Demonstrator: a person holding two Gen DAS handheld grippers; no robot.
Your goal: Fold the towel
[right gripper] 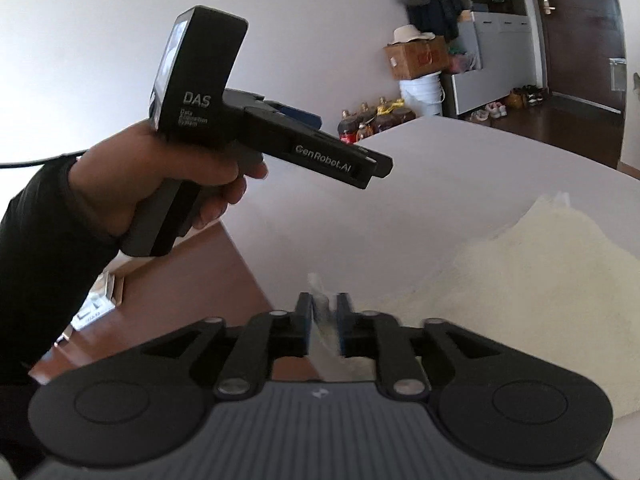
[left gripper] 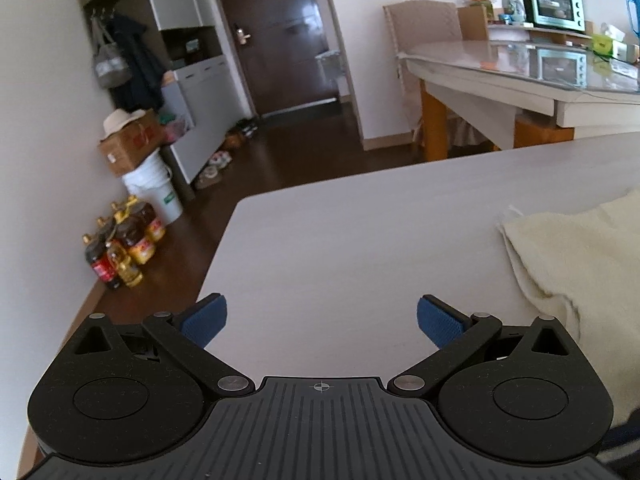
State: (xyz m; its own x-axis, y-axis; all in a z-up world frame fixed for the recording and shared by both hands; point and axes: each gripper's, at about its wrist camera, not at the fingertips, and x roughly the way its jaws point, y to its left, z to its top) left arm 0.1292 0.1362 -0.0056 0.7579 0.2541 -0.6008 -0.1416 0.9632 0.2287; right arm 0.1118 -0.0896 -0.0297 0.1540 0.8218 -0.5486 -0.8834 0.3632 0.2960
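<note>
A cream towel (left gripper: 576, 252) lies bunched on the pale table (left gripper: 340, 248), at the right edge of the left wrist view. My left gripper (left gripper: 322, 320) is open and empty, held above bare table to the left of the towel. In the right wrist view the towel (right gripper: 532, 264) fills the right side, and my right gripper (right gripper: 324, 316) is shut on a near corner of it, with cloth and a tag showing between the pads. The left gripper (right gripper: 376, 168), held in a hand, hovers above the table's left part.
The table's left edge and rounded corner (left gripper: 240, 204) drop to a dark wood floor. Oil bottles (left gripper: 120, 248), a white bucket (left gripper: 154, 188) and a cardboard box stand by the wall. A dining table (left gripper: 520, 72) with a toaster oven is behind.
</note>
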